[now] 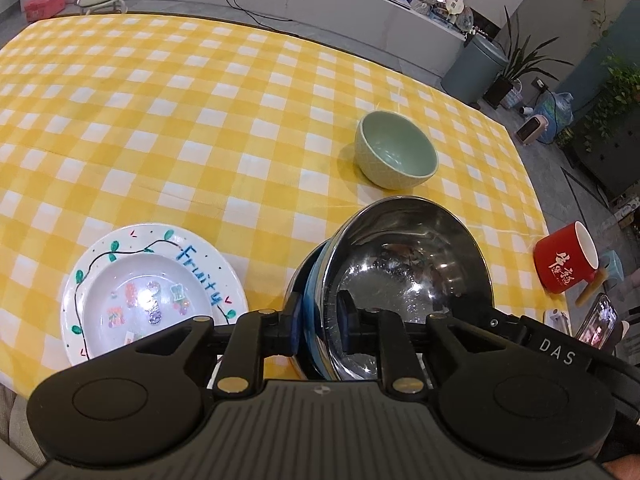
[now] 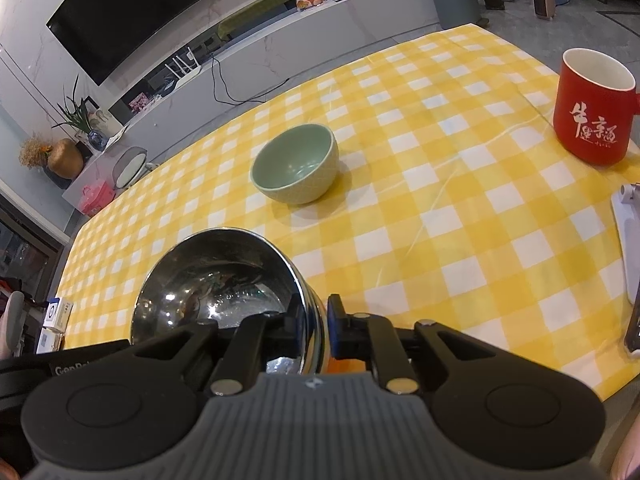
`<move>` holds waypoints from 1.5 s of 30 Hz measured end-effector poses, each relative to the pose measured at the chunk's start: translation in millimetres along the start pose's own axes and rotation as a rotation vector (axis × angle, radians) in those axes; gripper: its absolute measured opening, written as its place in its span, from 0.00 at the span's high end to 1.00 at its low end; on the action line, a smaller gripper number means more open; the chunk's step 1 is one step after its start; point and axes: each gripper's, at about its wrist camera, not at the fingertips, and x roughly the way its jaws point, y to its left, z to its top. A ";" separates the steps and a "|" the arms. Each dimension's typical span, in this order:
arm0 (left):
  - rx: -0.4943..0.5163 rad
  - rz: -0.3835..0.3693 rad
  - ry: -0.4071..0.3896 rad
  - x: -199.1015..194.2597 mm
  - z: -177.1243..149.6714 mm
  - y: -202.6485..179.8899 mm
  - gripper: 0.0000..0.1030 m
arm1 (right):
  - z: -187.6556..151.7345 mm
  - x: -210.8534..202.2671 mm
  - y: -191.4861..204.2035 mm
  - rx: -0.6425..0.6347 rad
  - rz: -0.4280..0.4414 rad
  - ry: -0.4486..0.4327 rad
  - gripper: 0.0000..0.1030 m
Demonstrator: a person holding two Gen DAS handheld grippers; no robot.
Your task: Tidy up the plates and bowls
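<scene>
A shiny steel bowl (image 1: 412, 264) (image 2: 216, 280) sits tilted at the near edge of the yellow checked table, with a second steel rim showing under it. My left gripper (image 1: 320, 320) straddles its left rim, the pads standing slightly off the metal. My right gripper (image 2: 314, 318) is shut on the bowl's right rim. A pale green bowl (image 1: 396, 154) (image 2: 296, 168) stands upright and alone farther out on the cloth. To the left lies a white plate (image 1: 224, 276) painted with vines and the word "Fruity".
A red mug (image 1: 564, 264) (image 2: 592, 112) stands near the table's right edge. A phone (image 1: 598, 320) and a white stand (image 2: 628, 240) lie beside it. Beyond the table are a low cabinet, a stool, a bin and plants.
</scene>
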 end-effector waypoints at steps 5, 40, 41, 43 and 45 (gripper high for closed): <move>0.015 0.010 -0.031 -8.3 0.4 -1.7 0.72 | -1.3 1.1 0.8 -0.009 -0.001 0.005 0.96; 0.042 -0.030 -0.090 -3.7 22.4 7.3 0.77 | 8.2 -6.1 -2.0 0.003 0.056 -0.116 0.74; 0.049 -0.030 -0.096 -3.5 24.4 6.4 0.77 | 10.1 -7.5 -2.9 0.004 0.054 -0.129 0.74; 0.072 -0.013 -0.110 -2.9 28.9 3.3 0.75 | 14.7 -7.5 -6.8 0.015 0.057 -0.144 0.72; 0.099 -0.004 -0.119 -1.3 35.0 0.5 0.75 | 19.9 -4.1 -9.8 0.026 0.051 -0.149 0.71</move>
